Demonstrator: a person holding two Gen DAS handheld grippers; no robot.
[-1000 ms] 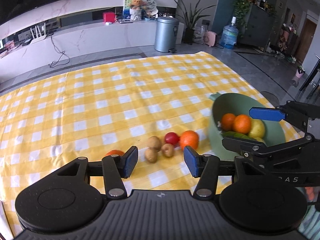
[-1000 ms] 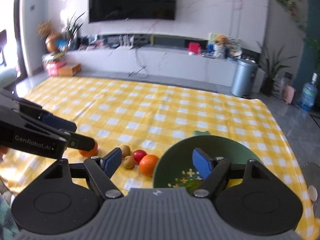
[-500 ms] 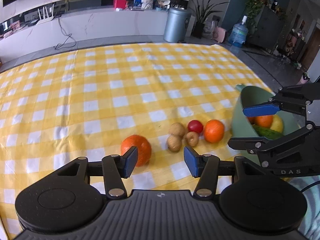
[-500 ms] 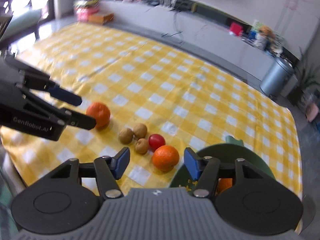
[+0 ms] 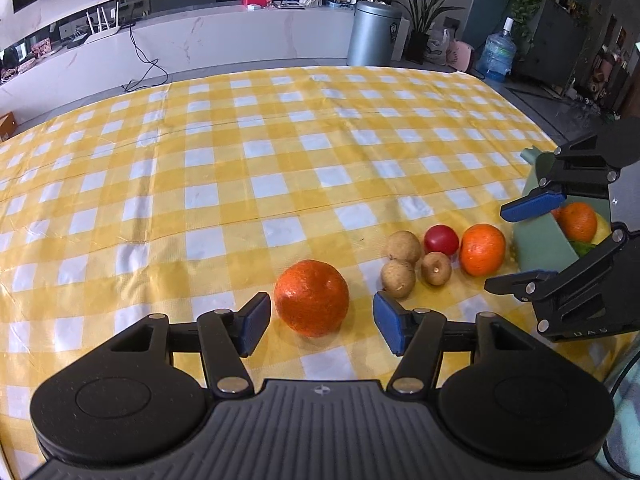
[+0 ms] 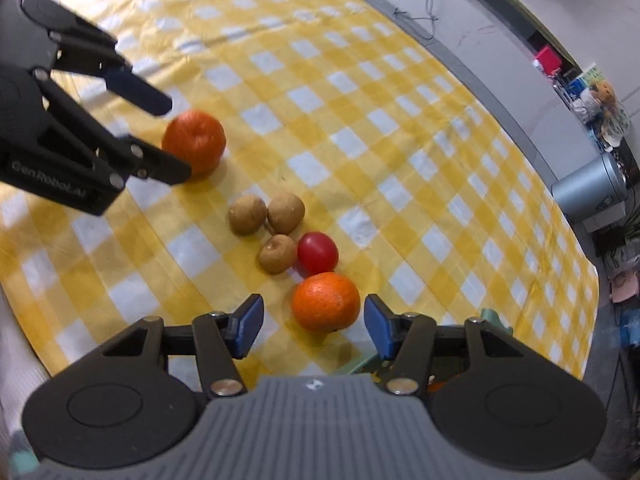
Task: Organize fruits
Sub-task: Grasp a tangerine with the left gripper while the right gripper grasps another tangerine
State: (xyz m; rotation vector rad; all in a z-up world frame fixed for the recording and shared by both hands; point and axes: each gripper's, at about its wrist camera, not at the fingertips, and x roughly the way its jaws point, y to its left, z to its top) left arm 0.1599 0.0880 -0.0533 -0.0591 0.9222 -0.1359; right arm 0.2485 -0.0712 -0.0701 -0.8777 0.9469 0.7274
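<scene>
A large orange (image 5: 311, 298) lies on the yellow checked cloth between the fingers of my left gripper (image 5: 320, 324). Its jaws are opening and the pads stand clear of the fruit on both sides. To the right sit three small brown fruits (image 5: 404, 246), a red fruit (image 5: 441, 240) and a second orange (image 5: 482, 250). My right gripper (image 6: 312, 324) points down over that second orange (image 6: 325, 302), open, pads close beside it without touching. The green bowl (image 5: 540, 244) at the right holds an orange, a yellow fruit and something green.
The table's near edge runs just under both grippers. The left gripper (image 6: 174, 140) and right gripper (image 5: 500, 248) work close together. Beyond the far edge stand a metal bin (image 5: 374, 34), a water bottle (image 5: 496, 56) and a long white cabinet.
My left gripper dropped toward the large orange, which now sits between wider jaws. My right gripper swung off the bowl, rolled and tipped down over the second orange, with narrower jaws.
</scene>
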